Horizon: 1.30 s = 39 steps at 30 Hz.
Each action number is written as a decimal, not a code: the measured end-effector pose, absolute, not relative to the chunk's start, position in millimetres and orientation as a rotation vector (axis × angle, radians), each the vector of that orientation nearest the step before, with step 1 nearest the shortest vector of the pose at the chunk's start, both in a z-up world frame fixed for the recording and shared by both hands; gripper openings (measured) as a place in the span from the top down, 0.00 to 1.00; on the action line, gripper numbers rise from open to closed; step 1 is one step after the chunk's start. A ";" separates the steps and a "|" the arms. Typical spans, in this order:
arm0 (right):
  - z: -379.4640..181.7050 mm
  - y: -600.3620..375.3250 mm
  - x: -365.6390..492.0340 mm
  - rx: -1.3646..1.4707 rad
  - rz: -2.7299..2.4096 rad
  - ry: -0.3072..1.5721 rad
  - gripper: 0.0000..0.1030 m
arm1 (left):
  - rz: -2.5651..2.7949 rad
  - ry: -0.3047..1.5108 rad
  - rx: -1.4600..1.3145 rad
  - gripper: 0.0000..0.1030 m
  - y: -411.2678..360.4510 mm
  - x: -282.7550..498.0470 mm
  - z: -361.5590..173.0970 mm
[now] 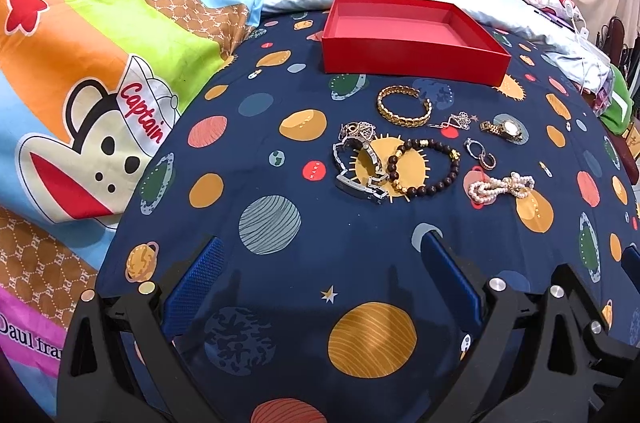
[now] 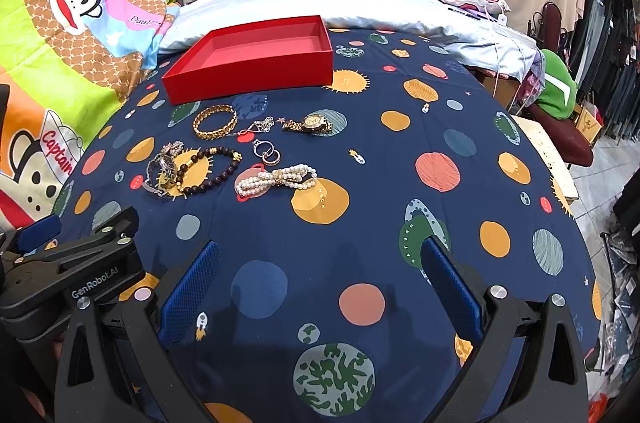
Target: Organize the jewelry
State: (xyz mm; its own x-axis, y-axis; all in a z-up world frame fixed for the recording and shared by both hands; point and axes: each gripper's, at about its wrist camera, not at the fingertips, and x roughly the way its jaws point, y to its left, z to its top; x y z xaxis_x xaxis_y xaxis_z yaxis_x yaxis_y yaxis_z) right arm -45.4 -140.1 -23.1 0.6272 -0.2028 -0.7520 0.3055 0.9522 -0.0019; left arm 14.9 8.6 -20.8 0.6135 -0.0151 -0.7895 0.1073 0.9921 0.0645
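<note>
Where the left wrist view looks over the planet-print sheet, the left gripper hangs wide and holds nothing, the red box at twelve o'clock. Below it lie the gold bangle, silver watch, dark bead bracelet, pearl bracelet, rings, pendant and gold watch, toward one o'clock. In the right wrist view, the right gripper is likewise spread wide and bare; the box sits at eleven o'clock, the jewelry between, pearls nearest, and the left gripper at nine o'clock.
</note>
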 end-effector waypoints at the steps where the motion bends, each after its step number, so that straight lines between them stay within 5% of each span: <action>1: -24.3 -140.0 -44.4 0.126 -0.289 0.846 0.05 | -0.073 0.910 0.108 0.06 8.7 15.5 -21.8; 19: -46.4 -152.2 19.7 0.072 -0.123 0.868 0.07 | -0.032 0.936 0.061 0.06 36.7 55.7 -40.9; 28: -54.3 -156.2 66.9 0.103 0.009 0.909 0.22 | -0.027 0.964 0.044 0.06 40.5 74.4 -49.3; 32: -65.1 -151.0 69.7 0.077 0.042 0.963 0.37 | -0.034 0.971 0.046 0.06 38.4 79.5 -51.8; 39: -67.4 -144.6 46.3 0.041 0.069 0.970 0.41 | -0.049 0.980 0.045 0.06 34.0 81.8 -54.7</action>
State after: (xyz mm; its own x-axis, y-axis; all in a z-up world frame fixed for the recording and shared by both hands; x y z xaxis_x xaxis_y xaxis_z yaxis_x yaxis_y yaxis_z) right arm 46.3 -144.6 -67.5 0.5636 0.0772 -0.8224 -0.0407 0.9970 0.0657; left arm 81.8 34.0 -54.7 0.5560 -0.0216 -0.8309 0.0619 0.9980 0.0155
